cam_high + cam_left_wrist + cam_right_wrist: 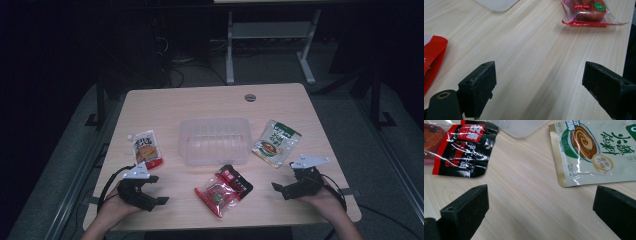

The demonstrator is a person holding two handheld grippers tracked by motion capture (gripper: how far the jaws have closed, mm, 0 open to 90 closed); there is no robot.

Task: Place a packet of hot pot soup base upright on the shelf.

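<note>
The left tool [153, 189] rests near the front left of the counter [210, 102], jaws spread wide with nothing between them. The orange-and-red sauce pouch [147, 148] lies just beyond it. The right tool [283, 190] sits at the front right, likewise released and empty. The green-and-white pouch [276, 142] lies just beyond it. The red-and-black packet [224, 189] lies between the two tools, in front of the clear plastic tub [215, 140].

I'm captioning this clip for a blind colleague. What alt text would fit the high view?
A clear tub sits mid-table with three food packets around it: an orange pouch left, a green packet right, a red packet in front. An open left claw and right claw rest near the front edge.
</note>
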